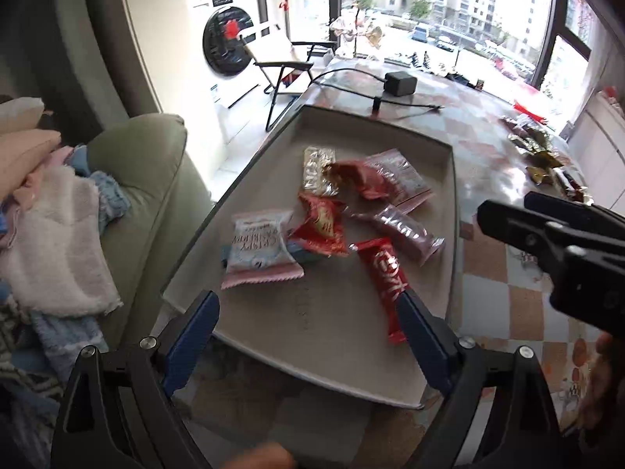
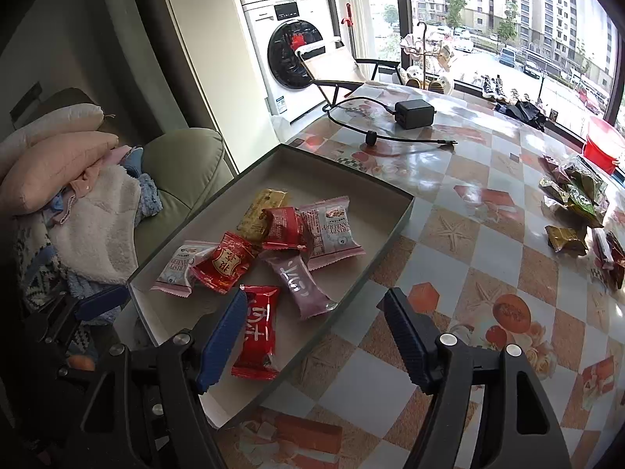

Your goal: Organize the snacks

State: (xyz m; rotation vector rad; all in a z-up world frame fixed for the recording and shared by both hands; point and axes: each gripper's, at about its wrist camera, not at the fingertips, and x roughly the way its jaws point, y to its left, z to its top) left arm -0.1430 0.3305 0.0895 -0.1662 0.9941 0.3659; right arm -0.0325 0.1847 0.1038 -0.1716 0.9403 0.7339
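The left gripper (image 1: 308, 312) points steeply down, its two blue-padded fingers (image 1: 191, 336) spread wide with nothing pinched between them. The right gripper (image 2: 312, 336) tilts down likewise, its jaws parted and empty, the pads (image 2: 222, 340) gripping nothing. In the left wrist view the right gripper's black body (image 1: 566, 258) shows at the right edge, with part of a hand (image 1: 601, 375) below it.

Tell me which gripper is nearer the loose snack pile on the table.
Right. The right gripper hangs open over the tray's table-side edge, on the pile's side; the left gripper sits open over the tray's near end, farther away.
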